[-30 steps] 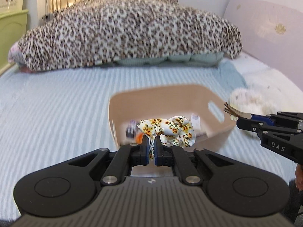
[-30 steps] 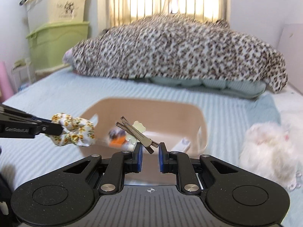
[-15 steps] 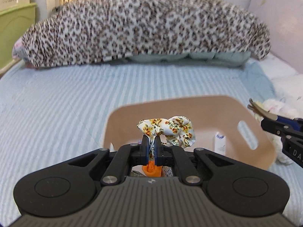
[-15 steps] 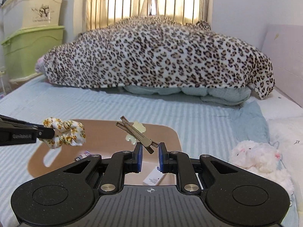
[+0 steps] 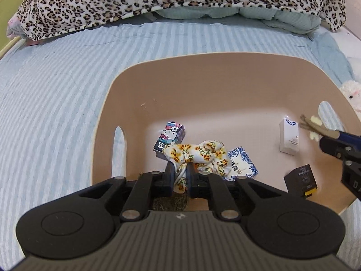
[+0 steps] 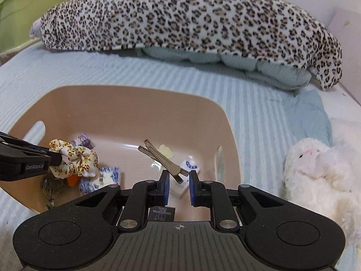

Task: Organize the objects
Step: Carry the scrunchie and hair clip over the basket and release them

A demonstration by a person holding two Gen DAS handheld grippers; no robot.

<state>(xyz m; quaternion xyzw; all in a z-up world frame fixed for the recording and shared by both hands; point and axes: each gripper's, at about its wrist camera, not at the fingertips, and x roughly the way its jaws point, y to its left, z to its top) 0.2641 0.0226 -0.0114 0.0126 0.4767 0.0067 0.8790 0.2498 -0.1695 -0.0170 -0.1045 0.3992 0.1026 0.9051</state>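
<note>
Two items are not yet in the tan plastic basket with slotted handles, which sits on the bed with the blue-and-white striped cover, and both hang above its interior. The left gripper has its jaws closed tightly on the white fabric scrunchie printed with yellow flowers, which bunches out ahead of the fingertips over the near left part of the basket floor; from the right wrist view the scrunchie is clearly off the bottom, hanging above what lies there. The right gripper shows its blue pads apart with a clear gap, and the grey-brown metal hair clip with a pale flower ornament lies slantwise with its near end by the left pad; whether that pad has any hold on the clip cannot be told, though the clip looks to be at the point of dropping. Several things already rest inside the basket: a small cartoon-cat box toward the left handle slot, a blue-and-white patterned packet just right of the scrunchie, a white upright box near the right handle slot, a black box with a yellow edge at the near right corner, and something orange and a dark bundle, largely hidden, below the left gripper. Outside the basket, to its right, lies a white plush rabbit; whether it belongs to the tidying cannot be told. By this look the sorting is well advanced, with the two releases left.
</note>
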